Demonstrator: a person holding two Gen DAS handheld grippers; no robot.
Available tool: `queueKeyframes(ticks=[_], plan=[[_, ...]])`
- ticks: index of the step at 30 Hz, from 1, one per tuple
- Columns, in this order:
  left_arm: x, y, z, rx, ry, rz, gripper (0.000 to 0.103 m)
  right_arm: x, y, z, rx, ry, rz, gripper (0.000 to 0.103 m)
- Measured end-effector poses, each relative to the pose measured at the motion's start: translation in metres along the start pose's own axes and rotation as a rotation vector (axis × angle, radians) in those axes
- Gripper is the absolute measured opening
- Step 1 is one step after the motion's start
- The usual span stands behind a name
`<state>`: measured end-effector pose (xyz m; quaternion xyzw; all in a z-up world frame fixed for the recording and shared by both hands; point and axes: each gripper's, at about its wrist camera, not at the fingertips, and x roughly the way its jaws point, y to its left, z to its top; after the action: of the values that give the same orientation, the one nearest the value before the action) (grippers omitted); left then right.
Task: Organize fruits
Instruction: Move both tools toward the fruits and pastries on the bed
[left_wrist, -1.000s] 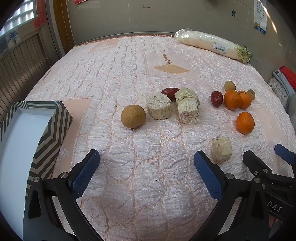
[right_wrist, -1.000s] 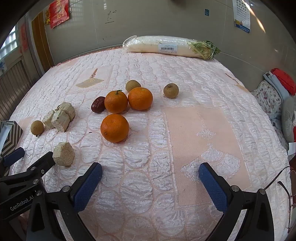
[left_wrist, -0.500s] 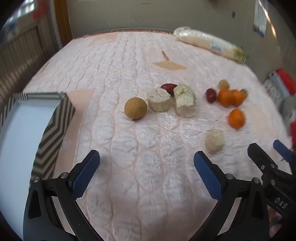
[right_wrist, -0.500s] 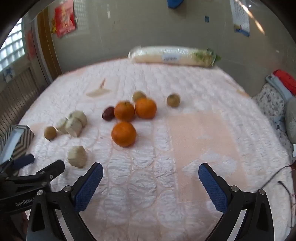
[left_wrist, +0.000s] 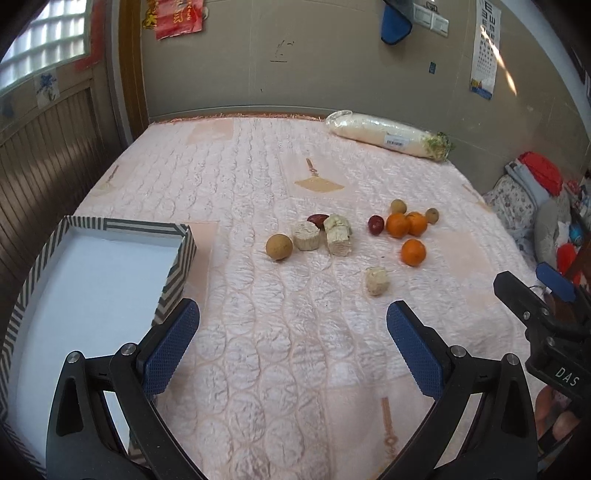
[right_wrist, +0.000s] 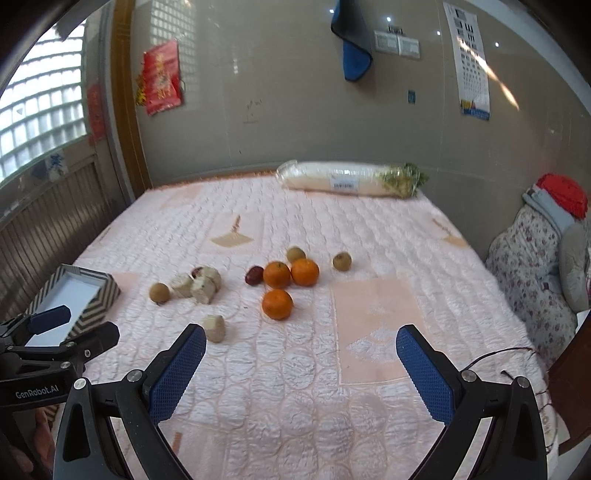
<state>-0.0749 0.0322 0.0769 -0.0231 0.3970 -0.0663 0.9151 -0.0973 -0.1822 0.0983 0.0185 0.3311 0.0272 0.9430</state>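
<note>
Fruits lie on a pink quilted bed (left_wrist: 295, 350). Three oranges show, the nearest alone (left_wrist: 413, 252) (right_wrist: 277, 304), two touching behind it (left_wrist: 406, 224) (right_wrist: 290, 273). A round brown fruit (left_wrist: 279, 247) (right_wrist: 159, 292) sits left of several pale cut chunks (left_wrist: 325, 234) (right_wrist: 197, 284); one chunk lies apart (left_wrist: 376, 281) (right_wrist: 215, 328). Red dates (left_wrist: 375, 225) (right_wrist: 253, 275) and small brown fruits (right_wrist: 341, 261) lie nearby. My left gripper (left_wrist: 291, 347) and right gripper (right_wrist: 301, 369) are open, empty, well short of the fruit.
An empty white box with striped walls (left_wrist: 177, 266) (right_wrist: 103, 291) stands at the left. A wrapped white radish (left_wrist: 388, 136) (right_wrist: 347, 181) lies at the far edge by the wall. Clothes and a cushion (right_wrist: 543, 251) pile up at the right.
Both grippers have pulled back and lifted away from the fruit, so the bed and wall show more. Both stay open. The fruits have not moved.
</note>
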Motion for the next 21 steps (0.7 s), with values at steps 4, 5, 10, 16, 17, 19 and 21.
queueKeyframes(ticks=[4, 5, 10, 16, 17, 19, 21], plan=[[-0.006, 0.001, -0.003, -0.007, -0.001, -0.014, 0.102, -0.014, 0.003, 0.002, -0.005, -0.035, 0.011, 0.103], [-0.007, -0.001, -0.004, -0.003, -0.001, -0.014, 0.102, -0.015, 0.003, 0.001, -0.007, -0.038, 0.01, 0.103], [-0.011, -0.007, -0.005, 0.011, -0.015, 0.014, 0.102, -0.019, 0.005, 0.001, -0.014, -0.053, 0.012, 0.103], [-0.008, -0.013, -0.004, 0.022, -0.021, 0.036, 0.102, -0.017, 0.007, 0.0, -0.021, -0.052, 0.013, 0.103], [-0.007, -0.014, -0.004, 0.028, -0.024, 0.046, 0.102, -0.016, 0.007, 0.0, -0.023, -0.05, 0.01, 0.103], [-0.006, -0.015, -0.003, 0.032, -0.025, 0.059, 0.102, -0.015, 0.007, -0.001, -0.026, -0.043, 0.004, 0.103], [-0.003, -0.015, -0.002, 0.03, -0.017, 0.056, 0.102, -0.015, 0.006, -0.001, -0.024, -0.04, 0.0, 0.103]])
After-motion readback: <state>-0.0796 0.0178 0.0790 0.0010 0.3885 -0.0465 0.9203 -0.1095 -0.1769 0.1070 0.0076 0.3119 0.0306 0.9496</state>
